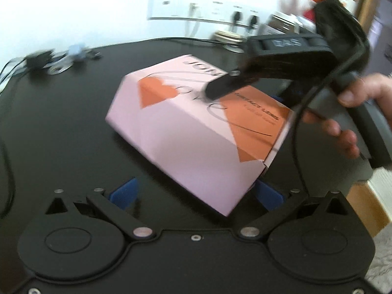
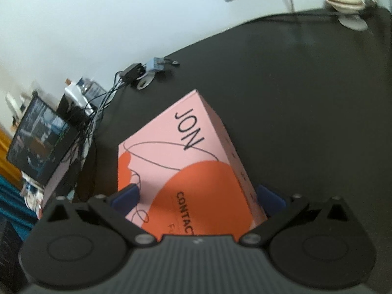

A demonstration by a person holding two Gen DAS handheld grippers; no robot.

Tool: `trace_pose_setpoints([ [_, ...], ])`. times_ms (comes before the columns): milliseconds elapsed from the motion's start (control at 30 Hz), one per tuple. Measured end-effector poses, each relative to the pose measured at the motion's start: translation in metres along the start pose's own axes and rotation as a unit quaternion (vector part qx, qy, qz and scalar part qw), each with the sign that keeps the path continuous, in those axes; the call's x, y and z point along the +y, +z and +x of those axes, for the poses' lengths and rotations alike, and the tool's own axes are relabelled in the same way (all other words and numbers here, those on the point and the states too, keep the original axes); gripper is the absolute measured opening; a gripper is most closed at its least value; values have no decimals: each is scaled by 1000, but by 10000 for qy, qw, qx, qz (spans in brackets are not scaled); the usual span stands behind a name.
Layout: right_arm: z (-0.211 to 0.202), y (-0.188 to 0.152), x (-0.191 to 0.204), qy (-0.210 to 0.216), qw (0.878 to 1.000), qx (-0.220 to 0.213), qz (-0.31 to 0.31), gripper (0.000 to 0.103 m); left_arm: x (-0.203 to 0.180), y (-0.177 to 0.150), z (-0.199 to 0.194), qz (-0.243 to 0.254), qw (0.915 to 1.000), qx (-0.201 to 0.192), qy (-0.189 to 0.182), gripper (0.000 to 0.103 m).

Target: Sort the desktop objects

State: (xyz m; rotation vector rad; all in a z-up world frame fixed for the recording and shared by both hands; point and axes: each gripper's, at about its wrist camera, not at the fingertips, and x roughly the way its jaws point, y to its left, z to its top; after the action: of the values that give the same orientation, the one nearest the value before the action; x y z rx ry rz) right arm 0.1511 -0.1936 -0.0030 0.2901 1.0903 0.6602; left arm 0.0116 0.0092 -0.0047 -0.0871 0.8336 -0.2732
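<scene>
A pink box (image 2: 186, 161) lies on the black desk (image 2: 306, 98). The right gripper (image 2: 198, 197) has its jaws spread around one end; the left gripper (image 1: 196, 192) is open beside the box.

The box (image 1: 196, 132) is pale pink with large orange shapes, thin black looping lines and black lettering. It lies on a black table (image 1: 63, 122). Both grippers, the left (image 1: 196, 191) and the right (image 2: 198, 198), have black bodies with blue finger pads (image 2: 126, 197). The wall (image 2: 98, 24) behind is white, with a white socket strip (image 1: 203, 7). At the table's far edge sits a small light-blue item (image 2: 155, 63), possibly a clip, beside a black one. A screen (image 2: 39, 144) off to the left shows dark bluish pictures.
</scene>
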Motion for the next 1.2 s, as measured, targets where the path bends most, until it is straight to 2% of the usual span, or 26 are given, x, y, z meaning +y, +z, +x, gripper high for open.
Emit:
trace_pose_setpoints([
  [133,-1,-5,-1,119,9995,46,297,102,9,-8,-7,-297,9996,2,2,103],
  [300,2,-12,-1,421,9962,283,708,102,-6,-3,-7,-14,9999,-32,-156,103],
  [367,3,-15,0,468,9954,307,777,102,-11,-3,-6,71,9999,-4,-107,103],
  [667,-6,-18,-8,463,9921,63,1164,102,-14,-5,-8,81,9999,-44,47,103],
  [833,-14,-19,-15,262,9918,-195,1237,102,-16,-6,-12,69,9996,-198,202,103],
  [1000,-19,-19,-24,122,9902,-360,1343,102,-21,-7,-7,75,9996,-173,187,103],
  [1200,-13,-18,-25,417,9875,-239,1503,102,-21,-8,-2,97,9995,-179,240,103],
])
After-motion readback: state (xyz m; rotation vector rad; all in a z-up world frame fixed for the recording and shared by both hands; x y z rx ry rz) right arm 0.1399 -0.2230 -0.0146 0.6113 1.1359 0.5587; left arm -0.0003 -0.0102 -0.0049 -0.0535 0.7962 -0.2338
